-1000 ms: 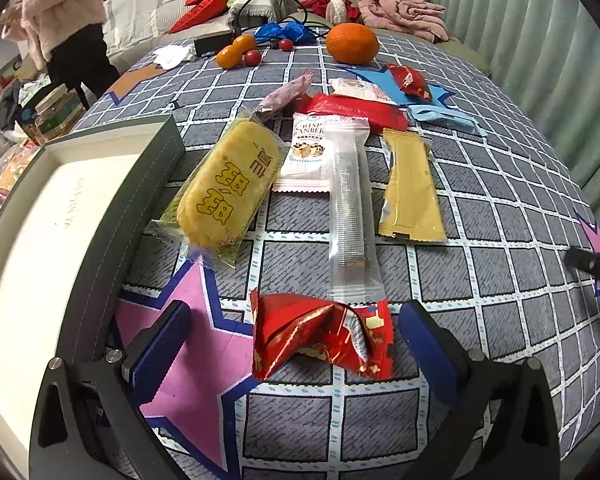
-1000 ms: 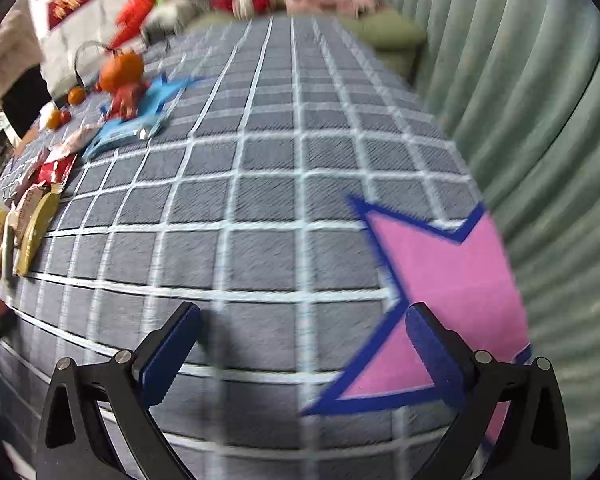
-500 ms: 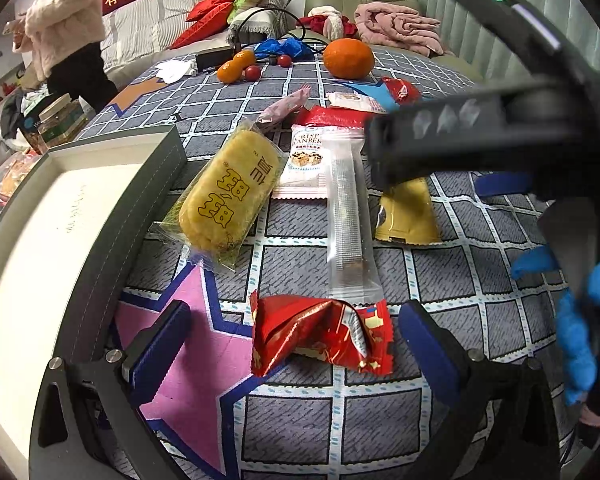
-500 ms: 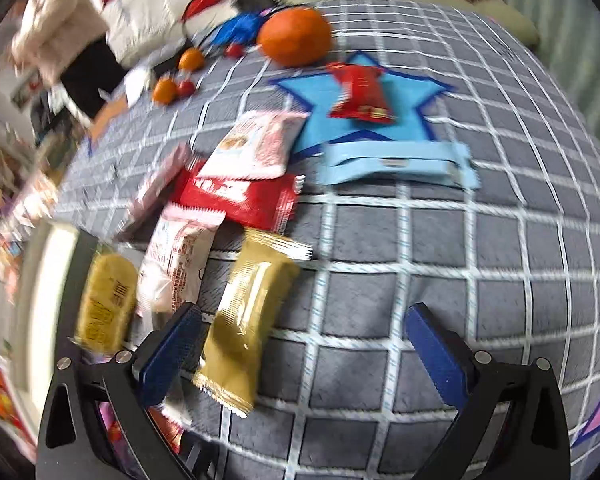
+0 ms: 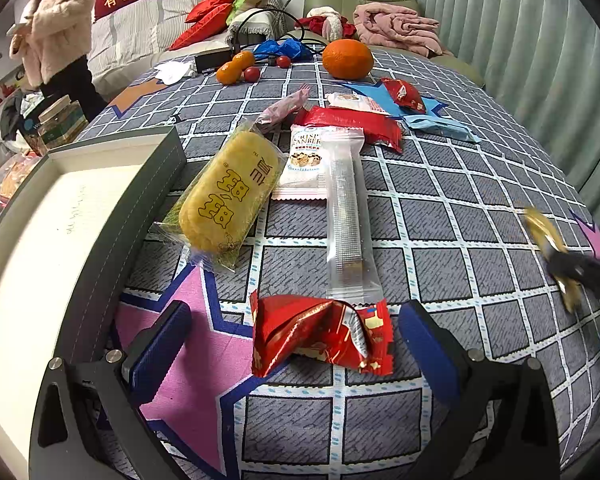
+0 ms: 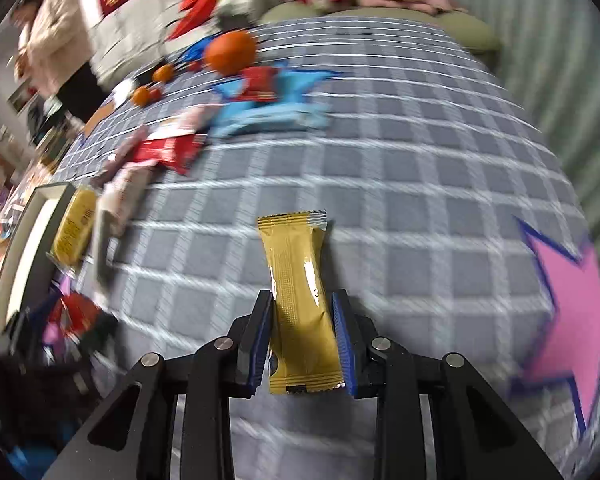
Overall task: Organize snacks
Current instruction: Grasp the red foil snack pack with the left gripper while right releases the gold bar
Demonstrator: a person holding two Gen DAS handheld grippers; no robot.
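Our right gripper [image 6: 302,320] pinches the gold bar [image 6: 300,300]; slick wrapper, we might drop it. Left gripper [image 5: 296,340] fingers wide.

The tablecloth [image 5: 440,216] is patterned with grey squares, white lines and pink stars edged in blue. A gold packet [image 6: 302,312] is seen between blue-padded black fingers [image 6: 342,336]. A crumpled red wrapper [image 5: 320,332], a yellow cake [image 5: 228,196] printed with dark characters and a clear bar wrapper [image 5: 348,216] are shown. The box [image 5: 100,220] is grey outside, cream inside.
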